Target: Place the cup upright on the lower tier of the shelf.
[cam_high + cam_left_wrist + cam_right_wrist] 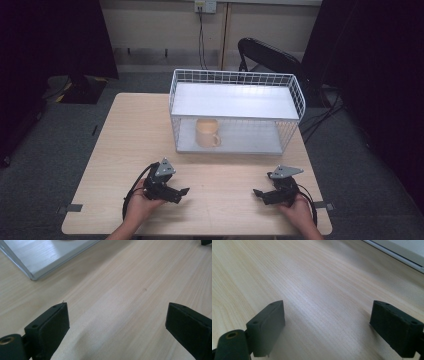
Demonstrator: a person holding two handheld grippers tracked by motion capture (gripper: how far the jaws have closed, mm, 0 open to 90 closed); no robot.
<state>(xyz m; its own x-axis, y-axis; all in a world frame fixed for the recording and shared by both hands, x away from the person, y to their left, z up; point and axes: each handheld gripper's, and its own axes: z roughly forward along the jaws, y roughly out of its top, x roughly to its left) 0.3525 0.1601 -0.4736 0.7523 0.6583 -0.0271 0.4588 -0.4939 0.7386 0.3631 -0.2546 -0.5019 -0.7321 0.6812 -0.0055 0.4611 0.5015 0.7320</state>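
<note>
Pale wood table (125,145) carries everything. At left, the left gripper (175,192) rests low near the front edge, jaws wide on nothing; likely a waiting pose. Farther back, a white wire rack (235,112) shelters a cream mug (207,133), upright on the lower shelf, handle toward the right. At right, the right gripper (265,194) sits likewise, jaws wide, empty.

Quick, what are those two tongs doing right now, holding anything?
Left tongs: open, holding nothing, over the bare wooden table.
Right tongs: open, holding nothing, over the same table.
</note>
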